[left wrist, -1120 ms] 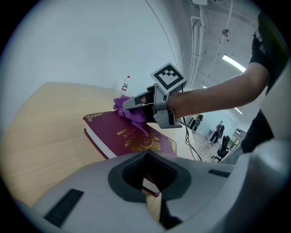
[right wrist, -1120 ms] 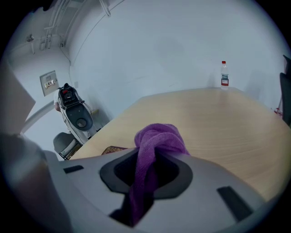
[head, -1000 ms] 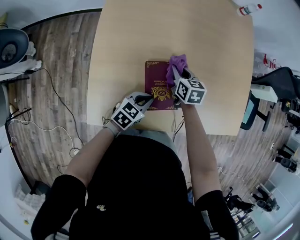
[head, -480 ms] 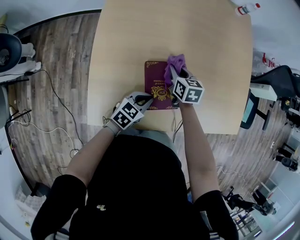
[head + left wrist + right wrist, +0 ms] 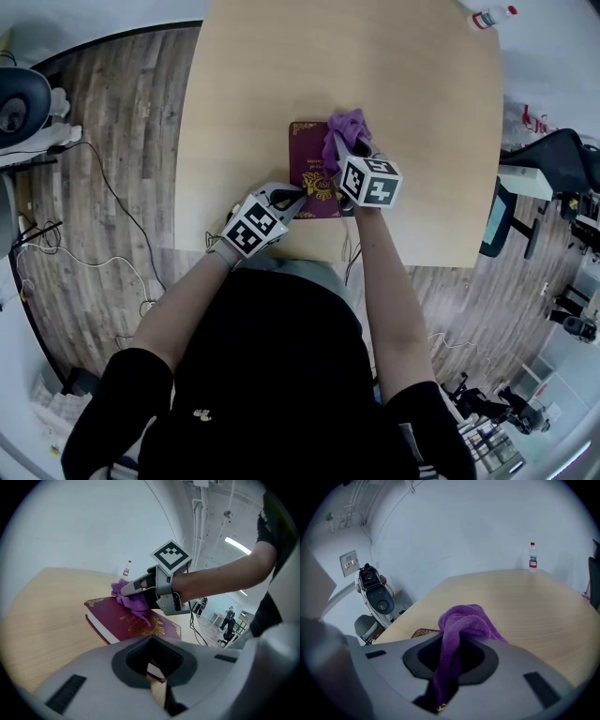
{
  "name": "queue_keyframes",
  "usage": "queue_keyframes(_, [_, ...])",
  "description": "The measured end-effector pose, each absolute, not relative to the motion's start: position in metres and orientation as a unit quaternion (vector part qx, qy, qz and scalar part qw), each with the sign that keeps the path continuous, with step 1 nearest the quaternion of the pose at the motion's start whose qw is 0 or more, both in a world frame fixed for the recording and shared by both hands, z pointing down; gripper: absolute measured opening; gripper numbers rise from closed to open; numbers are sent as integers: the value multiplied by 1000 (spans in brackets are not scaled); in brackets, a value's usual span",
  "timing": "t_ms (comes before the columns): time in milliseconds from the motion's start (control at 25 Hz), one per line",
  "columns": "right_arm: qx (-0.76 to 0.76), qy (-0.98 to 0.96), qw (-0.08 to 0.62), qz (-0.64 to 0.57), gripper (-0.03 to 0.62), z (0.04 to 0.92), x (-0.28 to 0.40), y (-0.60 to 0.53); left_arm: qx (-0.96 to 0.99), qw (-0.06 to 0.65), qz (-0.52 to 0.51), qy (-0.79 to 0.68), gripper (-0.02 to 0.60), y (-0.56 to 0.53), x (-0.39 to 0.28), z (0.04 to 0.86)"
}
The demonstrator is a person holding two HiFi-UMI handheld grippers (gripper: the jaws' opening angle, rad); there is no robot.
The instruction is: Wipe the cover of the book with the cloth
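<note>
Head view: a maroon book (image 5: 311, 161) lies flat on the wooden bench (image 5: 253, 84), toward its near edge. The right gripper (image 5: 343, 148) holds a purple cloth (image 5: 346, 125) down on the book's right side. The left gripper (image 5: 298, 198) has its tips at the book's near left corner.

Left gripper view: its jaws are drawn nearly together, with only a thin slit between them and nothing clamped. The book's corner lies just beyond them.

Right gripper view: its jaws are closed on the bunched cloth. A small bottle (image 5: 532, 556) stands at the far edge.
</note>
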State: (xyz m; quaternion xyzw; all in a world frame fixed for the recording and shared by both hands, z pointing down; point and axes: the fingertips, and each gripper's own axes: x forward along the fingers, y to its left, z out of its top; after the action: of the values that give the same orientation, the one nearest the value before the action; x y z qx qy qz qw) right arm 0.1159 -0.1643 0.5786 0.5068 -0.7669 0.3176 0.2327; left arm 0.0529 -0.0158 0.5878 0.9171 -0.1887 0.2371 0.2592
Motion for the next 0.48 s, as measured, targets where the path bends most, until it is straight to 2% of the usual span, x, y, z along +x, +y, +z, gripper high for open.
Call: queue_keyframes(480, [494,-775,238,315,84,579,110,-140,917,259,239,-189,18,-16,52,590])
